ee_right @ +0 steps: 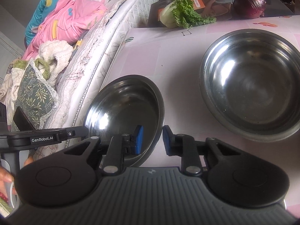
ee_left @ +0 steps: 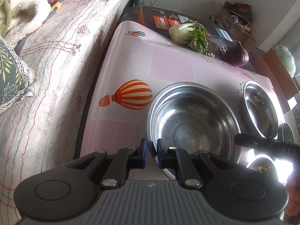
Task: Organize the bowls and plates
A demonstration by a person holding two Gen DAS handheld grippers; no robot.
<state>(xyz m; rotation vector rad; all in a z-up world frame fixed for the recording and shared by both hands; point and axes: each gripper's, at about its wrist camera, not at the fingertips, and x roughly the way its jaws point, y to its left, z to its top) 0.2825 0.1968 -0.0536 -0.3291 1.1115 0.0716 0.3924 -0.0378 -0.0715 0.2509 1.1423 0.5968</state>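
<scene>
A large steel bowl [ee_left: 193, 120] sits on the pink balloon-print tablecloth [ee_left: 131, 60]. My left gripper [ee_left: 152, 152] is shut on its near rim, one blue pad inside and one outside. In the right wrist view the same bowl [ee_right: 125, 110] looks tilted. My right gripper [ee_right: 152, 139] straddles its right rim with small gaps at both pads, so it stands open. A black finger [ee_left: 243, 140] of the right gripper shows by the bowl's far side. A second steel bowl [ee_right: 251, 86] rests to the right, also in the left wrist view [ee_left: 260, 108].
A mattress [ee_left: 56, 75] with bedding runs along the table's left edge. A leafy cabbage [ee_left: 189, 33], a red onion [ee_left: 238, 54] and printed boxes [ee_left: 159, 18] lie at the far end. Another shiny bowl [ee_left: 262, 165] sits at the lower right. A hand [ee_right: 5, 176] shows at the left.
</scene>
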